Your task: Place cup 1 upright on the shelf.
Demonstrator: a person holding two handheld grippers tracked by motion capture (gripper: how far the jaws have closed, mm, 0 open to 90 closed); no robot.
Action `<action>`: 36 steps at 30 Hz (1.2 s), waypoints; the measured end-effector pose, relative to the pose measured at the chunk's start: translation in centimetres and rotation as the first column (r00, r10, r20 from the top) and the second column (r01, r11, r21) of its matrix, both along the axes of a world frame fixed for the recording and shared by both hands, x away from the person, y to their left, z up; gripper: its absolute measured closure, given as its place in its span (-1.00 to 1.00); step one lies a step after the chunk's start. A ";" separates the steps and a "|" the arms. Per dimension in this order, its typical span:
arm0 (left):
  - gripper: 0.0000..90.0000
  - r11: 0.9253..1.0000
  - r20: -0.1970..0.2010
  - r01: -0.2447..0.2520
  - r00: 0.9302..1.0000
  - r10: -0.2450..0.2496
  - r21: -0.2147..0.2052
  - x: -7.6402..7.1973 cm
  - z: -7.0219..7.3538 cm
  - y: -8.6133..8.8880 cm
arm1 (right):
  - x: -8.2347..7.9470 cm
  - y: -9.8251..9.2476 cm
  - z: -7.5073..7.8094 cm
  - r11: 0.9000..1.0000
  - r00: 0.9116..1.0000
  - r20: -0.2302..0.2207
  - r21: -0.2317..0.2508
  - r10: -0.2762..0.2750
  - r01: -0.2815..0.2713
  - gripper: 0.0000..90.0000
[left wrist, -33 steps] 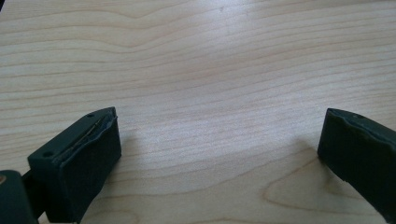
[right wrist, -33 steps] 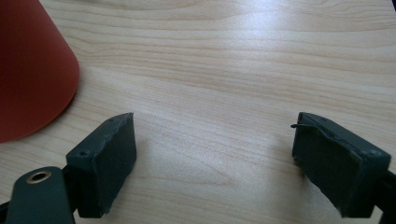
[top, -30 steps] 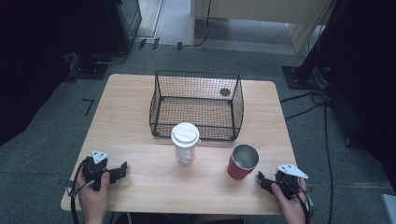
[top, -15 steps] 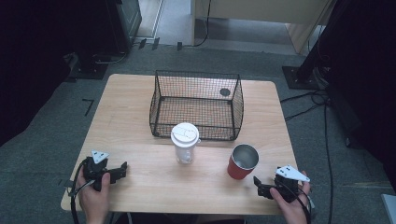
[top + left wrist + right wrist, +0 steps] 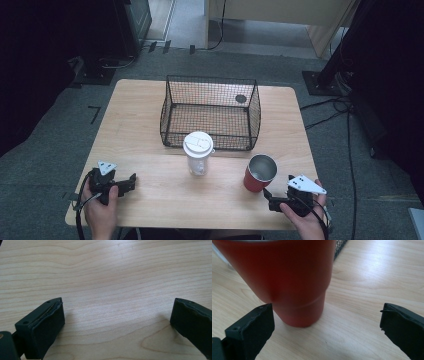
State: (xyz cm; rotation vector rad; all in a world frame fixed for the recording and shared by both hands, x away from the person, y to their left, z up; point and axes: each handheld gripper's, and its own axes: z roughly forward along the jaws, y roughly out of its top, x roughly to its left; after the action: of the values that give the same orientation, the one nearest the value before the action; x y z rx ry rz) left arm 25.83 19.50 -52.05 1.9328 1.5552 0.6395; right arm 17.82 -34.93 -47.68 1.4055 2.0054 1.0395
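- Right gripper view: right claw (image 5: pixel 327 325) gapes wide and empty, red tumbler (image 5: pixel 287 277) just ahead, left of centre.
- To grasp well, I'd shift leftward until both jaws straddle its narrow base.
- Left claw (image 5: pixel 117 322) rests released over bare bench (image 5: pixel 112 272).
- Farther off: lidded cup (image 5: pixel 198 152), then wire basket (image 5: pixel 210 112).

So there's a light wooden surface (image 5: pixel 145 105) with a black wire basket (image 5: pixel 210 112) sitting toward the far side, middle-ish. Just near of it stands a clear cup with a white lid (image 5: pixel 198 152), and to the right of that a red tumbler (image 5: pixel 259 173), open top, shiny inside. Left tool (image 5: pixel 131 181) rests at the near left corner, held in a hand. Right tool (image 5: pixel 268 198) is at the near right, just beside the tumbler, pointing at it. Grey carpet and cables all around.
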 end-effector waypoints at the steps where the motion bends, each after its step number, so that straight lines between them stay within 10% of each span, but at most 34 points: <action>1: -1.00 1.000 0.000 0.000 1.000 0.000 0.000 0.0 0.0 0.0 | 0.1 0.1 0.1 1.000 1.000 0.003 0.004 0.004 -0.004 -1.00; 36: -1.00 1.000 0.000 0.000 1.000 0.000 0.000 0.0 0.0 0.0 | 4.7 5.3 2.4 0.998 0.999 0.014 0.057 -0.042 0.041 -1.00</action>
State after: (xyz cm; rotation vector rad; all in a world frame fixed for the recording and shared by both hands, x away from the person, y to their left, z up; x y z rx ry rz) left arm 25.84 19.51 -52.06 1.9329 1.5544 0.6399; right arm 22.51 -29.60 -45.26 1.4577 1.9423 1.0932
